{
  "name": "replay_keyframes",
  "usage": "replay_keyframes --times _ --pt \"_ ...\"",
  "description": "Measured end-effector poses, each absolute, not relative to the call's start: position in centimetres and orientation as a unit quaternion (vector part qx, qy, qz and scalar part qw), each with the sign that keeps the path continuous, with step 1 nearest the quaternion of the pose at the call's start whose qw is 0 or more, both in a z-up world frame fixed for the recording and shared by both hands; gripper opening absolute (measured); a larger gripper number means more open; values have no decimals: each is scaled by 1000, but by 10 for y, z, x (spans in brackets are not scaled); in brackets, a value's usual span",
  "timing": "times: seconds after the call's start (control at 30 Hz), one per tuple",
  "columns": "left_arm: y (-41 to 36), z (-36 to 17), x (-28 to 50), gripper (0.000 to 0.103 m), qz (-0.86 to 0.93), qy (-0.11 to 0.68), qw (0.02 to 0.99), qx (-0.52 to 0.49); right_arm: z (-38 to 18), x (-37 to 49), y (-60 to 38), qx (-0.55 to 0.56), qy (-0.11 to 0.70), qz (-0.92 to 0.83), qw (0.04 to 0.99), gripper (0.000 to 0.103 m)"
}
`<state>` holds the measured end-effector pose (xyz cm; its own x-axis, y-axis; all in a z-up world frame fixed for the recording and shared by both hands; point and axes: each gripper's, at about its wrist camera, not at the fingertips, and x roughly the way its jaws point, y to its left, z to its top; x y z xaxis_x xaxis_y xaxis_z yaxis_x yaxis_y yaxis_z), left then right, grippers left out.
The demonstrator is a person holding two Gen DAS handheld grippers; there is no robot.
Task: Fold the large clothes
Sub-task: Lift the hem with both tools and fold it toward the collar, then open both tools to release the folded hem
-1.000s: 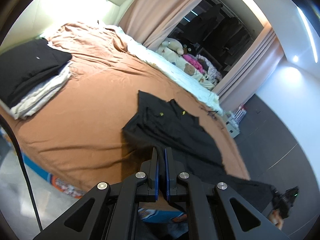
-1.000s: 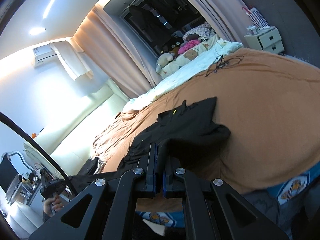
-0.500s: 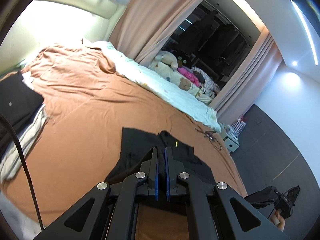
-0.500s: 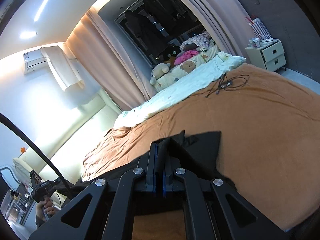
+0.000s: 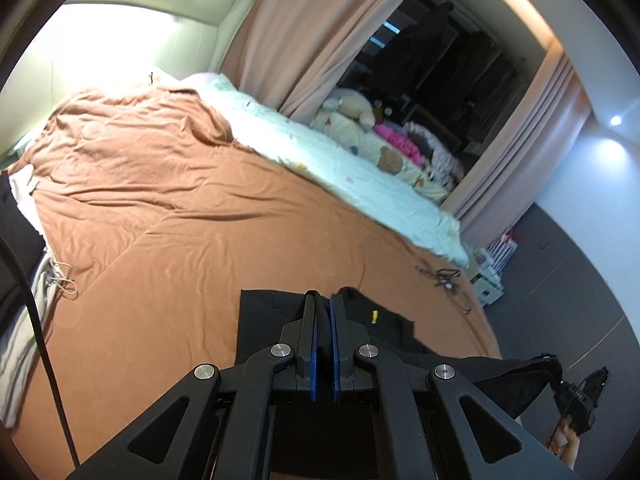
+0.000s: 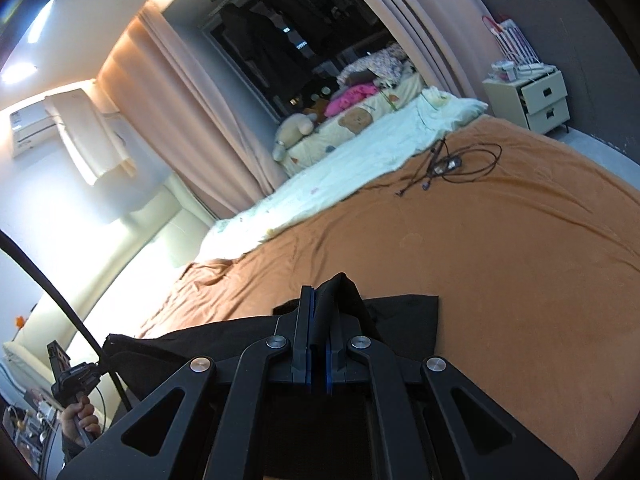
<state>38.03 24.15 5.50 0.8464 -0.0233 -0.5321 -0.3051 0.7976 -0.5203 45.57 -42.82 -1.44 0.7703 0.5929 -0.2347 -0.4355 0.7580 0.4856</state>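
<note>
A large black garment lies partly on the brown bedspread and is stretched between my two grippers. My left gripper is shut on a pinch of its black cloth, held above the near part of the bed. My right gripper is shut on another bunched part of the black garment. The cloth spans sideways from each gripper toward the other hand. A small yellow tag shows on the garment. The garment's lower part is hidden under the gripper bodies.
A stack of folded black and white clothes lies at the bed's left edge. A tangled black cable lies on the bedspread. A pale quilt and plush toys line the far side. A white nightstand stands at the right.
Both grippers have moved forward over the bed with the garment held, carrying its gripped edge farther onto the bedspread. The views now look lower and closer across the bed.
</note>
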Motion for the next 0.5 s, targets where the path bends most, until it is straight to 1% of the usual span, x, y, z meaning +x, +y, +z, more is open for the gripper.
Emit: replay_keyframes --times 0.2,0.5 --pt "256 26 426 5 88 295 900 -309 -10 496 -402 207 219 261 917 1" --pt "277 -40 484 5 95 345 877 -321 -21 541 -370 202 261 236 914 1"
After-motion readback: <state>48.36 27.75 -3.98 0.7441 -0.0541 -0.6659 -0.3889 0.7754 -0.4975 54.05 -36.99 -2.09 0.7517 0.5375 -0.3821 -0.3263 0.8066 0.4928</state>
